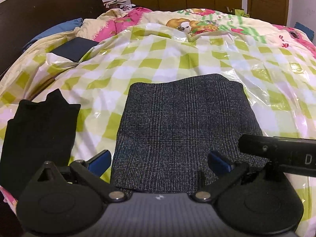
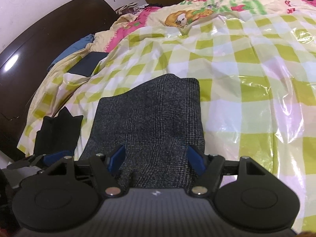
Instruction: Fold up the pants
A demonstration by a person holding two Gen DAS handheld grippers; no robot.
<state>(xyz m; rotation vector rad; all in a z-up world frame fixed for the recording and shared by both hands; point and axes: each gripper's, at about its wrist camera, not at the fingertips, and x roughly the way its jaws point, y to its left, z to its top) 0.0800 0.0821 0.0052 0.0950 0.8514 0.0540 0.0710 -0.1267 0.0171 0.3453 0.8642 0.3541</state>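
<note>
A green-checked plastic sheet covers the bed, and the folded grey pants lie flat on it, beside a black garment. Above the pants' near edge, left gripper and right gripper both stand wide apart, holding nothing.

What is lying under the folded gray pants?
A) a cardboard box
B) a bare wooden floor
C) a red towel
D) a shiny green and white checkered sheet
D: the gray pants lie folded flat on a shiny green and white checkered sheet spread over the bed.
</note>
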